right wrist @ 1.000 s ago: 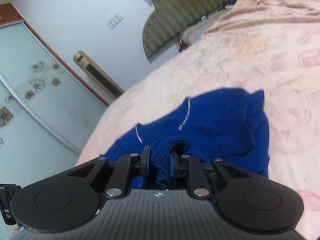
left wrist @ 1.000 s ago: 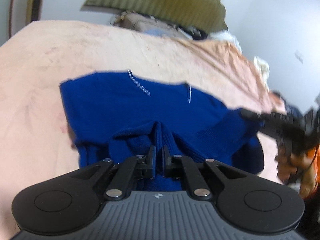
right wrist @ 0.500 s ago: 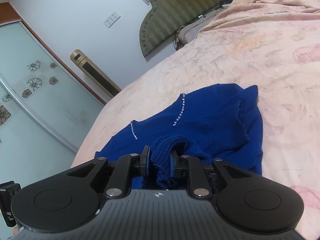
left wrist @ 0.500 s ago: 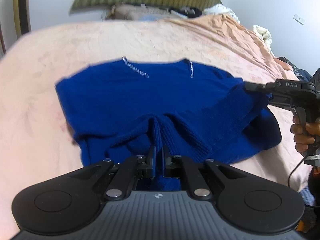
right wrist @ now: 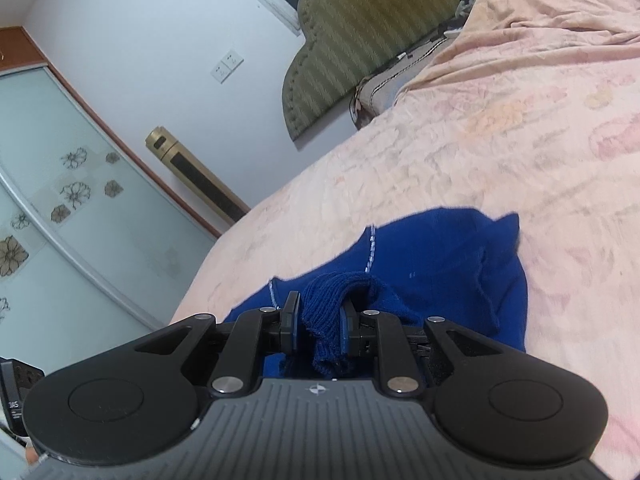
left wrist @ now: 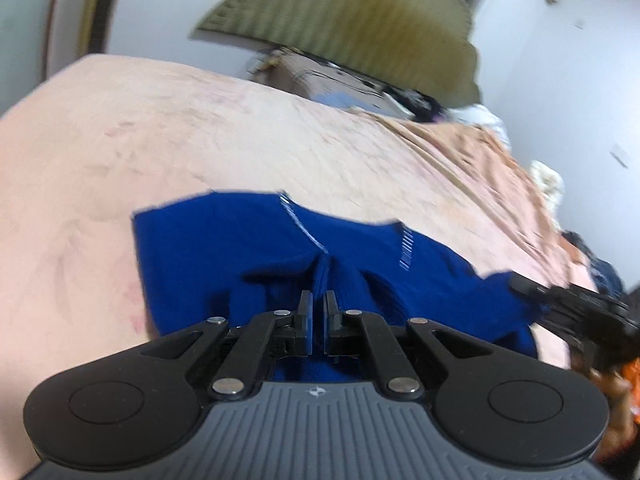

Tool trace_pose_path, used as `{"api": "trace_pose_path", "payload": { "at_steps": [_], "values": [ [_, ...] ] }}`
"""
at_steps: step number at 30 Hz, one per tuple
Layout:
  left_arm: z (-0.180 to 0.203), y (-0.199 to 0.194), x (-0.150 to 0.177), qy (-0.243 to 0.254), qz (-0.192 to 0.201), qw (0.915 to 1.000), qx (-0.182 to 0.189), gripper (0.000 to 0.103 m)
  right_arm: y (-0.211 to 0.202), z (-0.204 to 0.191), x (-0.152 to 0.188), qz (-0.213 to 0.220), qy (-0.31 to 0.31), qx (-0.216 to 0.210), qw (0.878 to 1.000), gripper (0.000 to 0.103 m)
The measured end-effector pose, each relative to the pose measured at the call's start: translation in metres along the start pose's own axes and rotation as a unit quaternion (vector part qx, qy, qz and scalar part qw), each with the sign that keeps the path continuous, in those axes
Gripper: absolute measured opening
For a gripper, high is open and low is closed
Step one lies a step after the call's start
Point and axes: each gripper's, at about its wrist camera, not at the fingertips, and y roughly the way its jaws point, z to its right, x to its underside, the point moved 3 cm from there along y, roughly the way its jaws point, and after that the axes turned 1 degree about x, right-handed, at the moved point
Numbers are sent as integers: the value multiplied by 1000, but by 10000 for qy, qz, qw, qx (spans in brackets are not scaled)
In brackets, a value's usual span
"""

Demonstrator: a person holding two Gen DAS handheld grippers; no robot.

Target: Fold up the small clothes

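left wrist view, left gripper (left wrist: 317, 305): at 6 o'clock of the picture, its two fingers are pressed nearly together and pinch a ridge of the blue sweater (left wrist: 224, 248) between them.
left wrist view, blue sweater: it lies on the pink bed cover (left wrist: 168, 128), spread from 9 o'clock to 3 o'clock across the middle; two short light beaded lines show near its far edge, toward 12 o'clock from the fingers.
left wrist view, right gripper (left wrist: 576, 304): black, at 3 o'clock, its tip touches the right end of the sweater; from here i cannot tell how its fingers stand.
left wrist view, headboard (left wrist: 352, 32): olive and striped, at 12 o'clock, blurred.
right wrist view, right gripper (right wrist: 320, 312): at 6 o'clock, the fingers are a little apart and clamp a thick bunch of ribbed blue knit.
right wrist view, blue sweater (right wrist: 448, 264): it lies on the pink bed cover (right wrist: 520, 128), folded over itself, reaching from the fingers toward 2 o'clock.
right wrist view, gold tower (right wrist: 192, 176): stands by the white wall at 10 o'clock, beside the glass wardrobe door (right wrist: 60, 216).
right wrist view, headboard (right wrist: 360, 40): at 12 o'clock.
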Motion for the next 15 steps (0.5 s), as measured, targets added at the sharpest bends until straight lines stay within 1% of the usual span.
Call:
{"api": "trace_pose_path", "payload": {
  "at_steps": [3, 6, 9, 13, 15],
  "values": [
    [-7, 22, -9, -101, 13, 9998, -195, 4, 15, 7, -9, -3, 175, -1, 9998, 23],
    [-12, 40, -13, -150, -29, 9992, -370, 4, 33, 15, -12, -60, 274, 94, 9996, 23],
    [-18, 46, -20, -309, 0, 9987, -396, 4, 49, 24, -13, -156, 403, 216, 9988, 23],
    [-23, 41, -39, -620, 299, 9971, -315, 4, 58, 33, -18, -253, 580, 148, 9979, 23],
    [-24, 41, -49, -785, 476, 9951, -354, 2, 59, 38, -23, -275, 722, 34, 9970, 26]
  ]
}}
